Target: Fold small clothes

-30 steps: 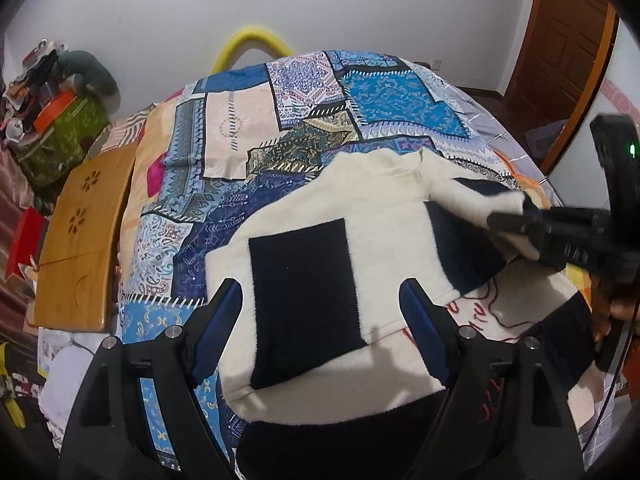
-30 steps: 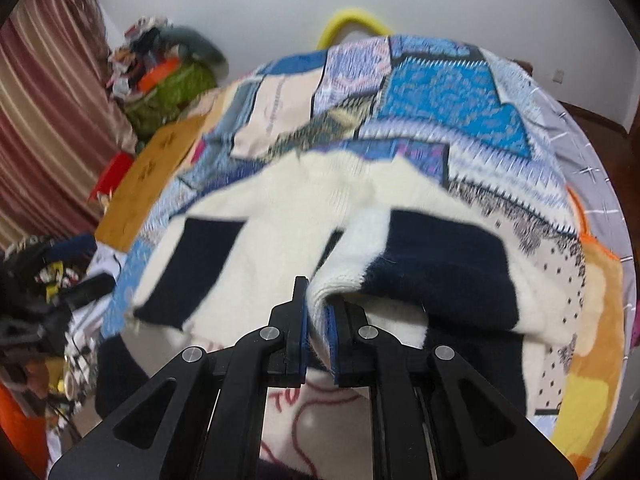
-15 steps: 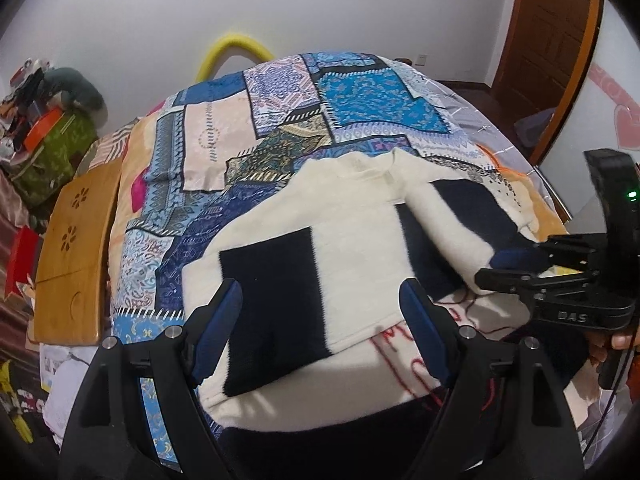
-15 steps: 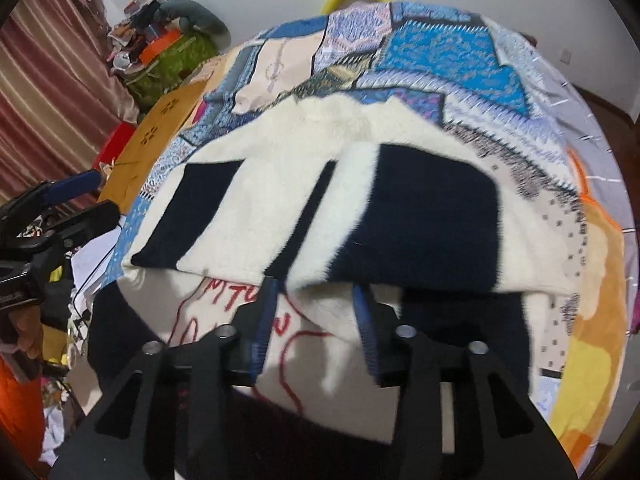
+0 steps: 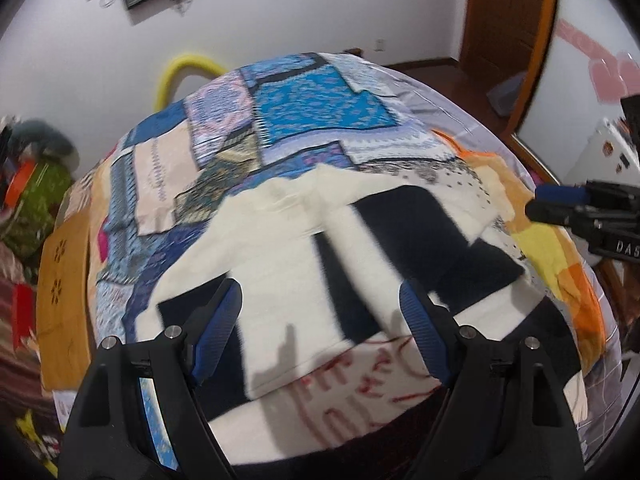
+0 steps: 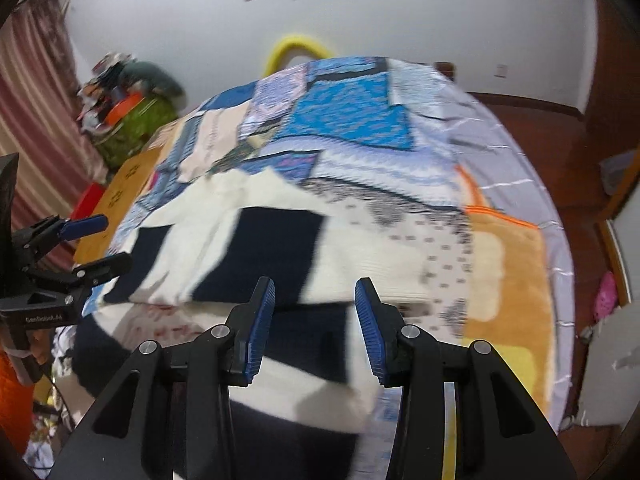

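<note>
On the quilt (image 5: 320, 128) lies the sweater (image 5: 288, 256), sleeves folded in. Left view: left gripper (image 5: 320, 316) hangs over it, fingers wide apart and empty; red lettering shows near the hem. Right view: right gripper (image 6: 316, 312), jaws just opened, holds nothing; an orange blanket (image 6: 504, 264) lies beside the sweater

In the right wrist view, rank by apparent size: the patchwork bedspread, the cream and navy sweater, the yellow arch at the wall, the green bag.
1. patchwork bedspread
2. cream and navy sweater
3. green bag
4. yellow arch

The bag and arch look close in size, and both are far off and blurred, so their order is unsure.
</note>
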Demonstrator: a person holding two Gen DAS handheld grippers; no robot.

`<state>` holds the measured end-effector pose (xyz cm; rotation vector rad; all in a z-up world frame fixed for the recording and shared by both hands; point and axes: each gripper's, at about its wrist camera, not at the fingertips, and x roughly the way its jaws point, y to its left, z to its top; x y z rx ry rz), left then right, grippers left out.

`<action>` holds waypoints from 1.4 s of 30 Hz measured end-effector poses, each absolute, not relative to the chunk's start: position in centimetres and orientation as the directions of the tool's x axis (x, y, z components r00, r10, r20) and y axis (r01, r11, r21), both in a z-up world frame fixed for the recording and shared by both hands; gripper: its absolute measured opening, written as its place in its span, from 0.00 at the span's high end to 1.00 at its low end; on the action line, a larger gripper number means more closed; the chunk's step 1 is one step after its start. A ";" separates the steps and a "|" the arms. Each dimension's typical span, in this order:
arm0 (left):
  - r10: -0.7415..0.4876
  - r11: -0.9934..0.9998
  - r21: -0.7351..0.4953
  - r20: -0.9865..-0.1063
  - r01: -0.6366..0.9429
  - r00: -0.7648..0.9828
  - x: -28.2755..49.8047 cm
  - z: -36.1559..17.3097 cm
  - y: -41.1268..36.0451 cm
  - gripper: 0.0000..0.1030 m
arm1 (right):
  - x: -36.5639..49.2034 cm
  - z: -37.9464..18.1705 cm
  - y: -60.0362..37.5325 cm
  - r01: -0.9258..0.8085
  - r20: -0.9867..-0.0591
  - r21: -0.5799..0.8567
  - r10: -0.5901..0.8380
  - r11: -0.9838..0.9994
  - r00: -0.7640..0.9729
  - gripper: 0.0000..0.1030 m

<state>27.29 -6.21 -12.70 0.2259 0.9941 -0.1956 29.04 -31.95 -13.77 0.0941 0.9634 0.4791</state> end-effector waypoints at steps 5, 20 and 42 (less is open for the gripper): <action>-0.079 0.937 0.100 -0.873 0.335 0.481 28.7 -14.4 -10.2 0.21 | 29.1 -15.0 -35.1 -0.299 -0.770 0.309 0.422 0.903 0.478 0.63; -0.003 0.866 0.179 -0.932 0.466 0.363 32.0 -21.6 -19.0 0.21 | 29.5 -20.4 -37.0 -0.265 -0.809 0.358 0.439 0.895 0.390 0.63; -0.148 0.912 0.024 -0.911 0.410 0.384 33.1 -20.1 -17.3 0.91 | 29.5 -20.4 -35.8 -0.279 -0.816 0.356 0.442 0.892 0.373 0.63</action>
